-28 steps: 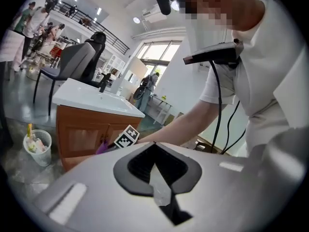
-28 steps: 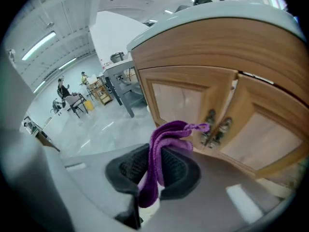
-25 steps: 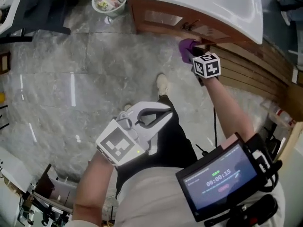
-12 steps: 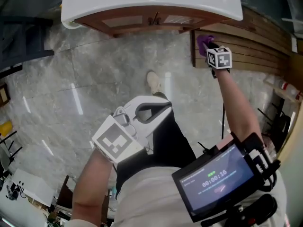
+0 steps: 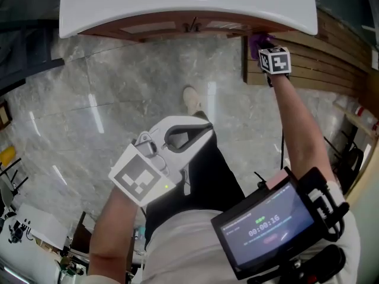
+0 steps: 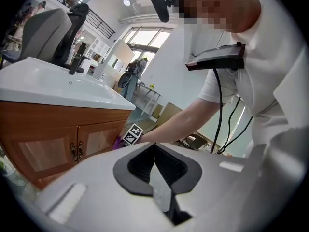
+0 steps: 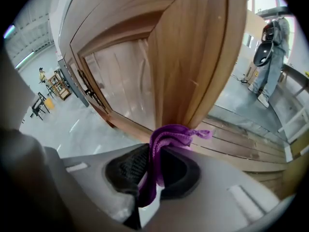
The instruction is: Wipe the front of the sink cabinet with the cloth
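Head view: we log the right gripper [image 5: 263,47] far right, pinching a purple cloth [image 5: 258,41] that juts from its tips against the right end of the sink cabinet [image 5: 177,27], under the white basin [image 5: 177,5]. The left gripper [image 5: 188,136] sits near, well apart from the cabinet. A chest screen [image 5: 266,225] shows digits that look like 00:00:16; its smaller lines are unreadable. Left gripper view: the left gripper [image 6: 155,149] has its jaws pressed together on nothing, and the cloth [image 6: 118,142] is a small purple patch by the cabinet [image 6: 58,144]. Right gripper view: the right gripper [image 7: 153,170] clamps the cloth [image 7: 164,139], a crumpled purple weave with one frayed corner, bunched against the cabinet's [image 7: 193,57] wooden corner edge.
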A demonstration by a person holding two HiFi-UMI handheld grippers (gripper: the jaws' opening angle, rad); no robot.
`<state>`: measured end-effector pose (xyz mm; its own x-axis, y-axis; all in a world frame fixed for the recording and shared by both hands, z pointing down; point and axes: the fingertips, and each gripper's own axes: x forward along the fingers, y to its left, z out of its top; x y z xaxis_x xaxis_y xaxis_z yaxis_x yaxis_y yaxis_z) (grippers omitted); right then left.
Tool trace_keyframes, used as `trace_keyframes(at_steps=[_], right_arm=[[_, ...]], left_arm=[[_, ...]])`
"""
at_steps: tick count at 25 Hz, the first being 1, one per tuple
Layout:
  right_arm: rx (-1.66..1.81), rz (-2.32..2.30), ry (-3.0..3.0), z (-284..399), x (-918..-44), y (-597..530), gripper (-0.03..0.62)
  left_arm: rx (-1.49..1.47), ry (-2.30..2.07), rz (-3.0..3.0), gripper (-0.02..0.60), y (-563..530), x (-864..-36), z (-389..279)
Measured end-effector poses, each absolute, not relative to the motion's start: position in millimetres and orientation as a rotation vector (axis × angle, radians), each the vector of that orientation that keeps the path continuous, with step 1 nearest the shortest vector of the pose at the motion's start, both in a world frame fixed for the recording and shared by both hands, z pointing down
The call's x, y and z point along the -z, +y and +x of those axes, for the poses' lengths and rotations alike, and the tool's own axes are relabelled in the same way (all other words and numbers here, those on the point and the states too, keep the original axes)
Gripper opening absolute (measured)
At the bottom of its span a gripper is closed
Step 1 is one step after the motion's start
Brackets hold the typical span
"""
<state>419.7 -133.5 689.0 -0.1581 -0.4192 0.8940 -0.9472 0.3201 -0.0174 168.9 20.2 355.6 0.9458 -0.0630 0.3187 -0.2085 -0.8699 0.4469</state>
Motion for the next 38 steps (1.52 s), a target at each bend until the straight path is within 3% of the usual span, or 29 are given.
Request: trace_keyframes(at_steps=[38], right_arm=[[-0.677,1.005,-1.957,193.1,-733.0,-165.1,0.055]], left_arm=[[-0.338,-0.515,2.501,0.005,5.9,-375.4,61.1]])
